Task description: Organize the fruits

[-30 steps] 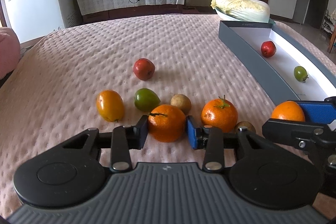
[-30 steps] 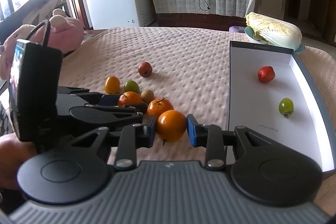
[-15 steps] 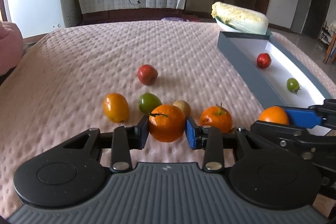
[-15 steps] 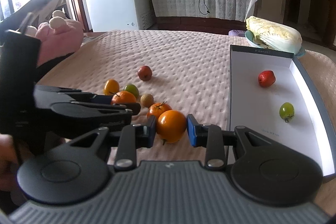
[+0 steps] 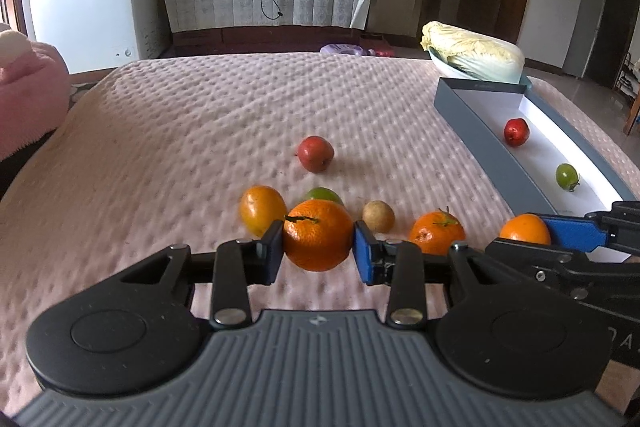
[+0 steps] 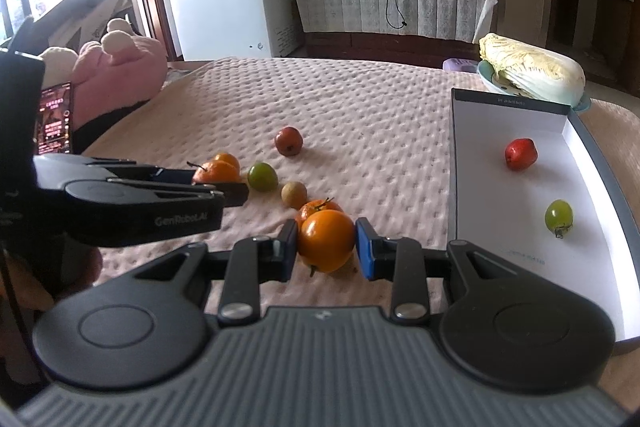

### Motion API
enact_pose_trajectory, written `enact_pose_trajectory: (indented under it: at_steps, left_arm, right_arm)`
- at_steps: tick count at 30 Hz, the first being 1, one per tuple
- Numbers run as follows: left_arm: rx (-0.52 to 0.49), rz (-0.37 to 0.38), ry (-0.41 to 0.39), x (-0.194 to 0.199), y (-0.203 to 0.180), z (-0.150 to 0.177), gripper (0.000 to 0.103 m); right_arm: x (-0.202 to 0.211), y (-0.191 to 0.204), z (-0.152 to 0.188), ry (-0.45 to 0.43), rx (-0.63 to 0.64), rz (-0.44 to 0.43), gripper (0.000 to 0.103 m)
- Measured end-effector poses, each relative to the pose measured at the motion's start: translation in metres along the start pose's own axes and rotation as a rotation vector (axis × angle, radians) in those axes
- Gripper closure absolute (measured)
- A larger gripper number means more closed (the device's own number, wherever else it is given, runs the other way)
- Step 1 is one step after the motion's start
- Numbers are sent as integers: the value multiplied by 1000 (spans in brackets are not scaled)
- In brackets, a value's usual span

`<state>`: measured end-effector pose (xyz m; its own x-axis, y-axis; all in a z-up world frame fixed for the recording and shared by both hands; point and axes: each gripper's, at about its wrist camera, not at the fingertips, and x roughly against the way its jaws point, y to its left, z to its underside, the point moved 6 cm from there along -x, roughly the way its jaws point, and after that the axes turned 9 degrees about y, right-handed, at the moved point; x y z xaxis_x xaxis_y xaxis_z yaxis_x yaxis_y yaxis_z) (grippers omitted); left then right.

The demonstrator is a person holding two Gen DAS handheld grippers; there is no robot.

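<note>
In the left wrist view, the left tool [image 5: 318, 253] is clamped on a mandarin [image 5: 318, 234] that has come up off the pink bedspread [image 5: 200, 147], so the pick looks done and the carry to the grey box [image 5: 480, 115] on the right can begin; loose fruit, including a red fruit [image 5: 315, 153], remains on the bedspread, with open room beyond it. In the right wrist view, the right tool [image 6: 326, 247], unmoved, grips an orange tomato [image 6: 326, 240] beside the box's near wall, whose white floor holds a red fruit [image 6: 521, 154] and a green tomato [image 6: 558, 214] with bare space around.
</note>
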<state>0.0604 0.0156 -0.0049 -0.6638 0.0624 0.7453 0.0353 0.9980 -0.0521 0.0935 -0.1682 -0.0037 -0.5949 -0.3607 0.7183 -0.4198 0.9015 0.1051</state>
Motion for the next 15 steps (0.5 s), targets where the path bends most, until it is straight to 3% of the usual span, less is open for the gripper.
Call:
enact_pose_trajectory:
  at_steps: [15]
  left_arm:
    - [-1,-4,-18,5,1,-3,61]
  right_arm:
    - [2,5,1,3,-2,-26,69]
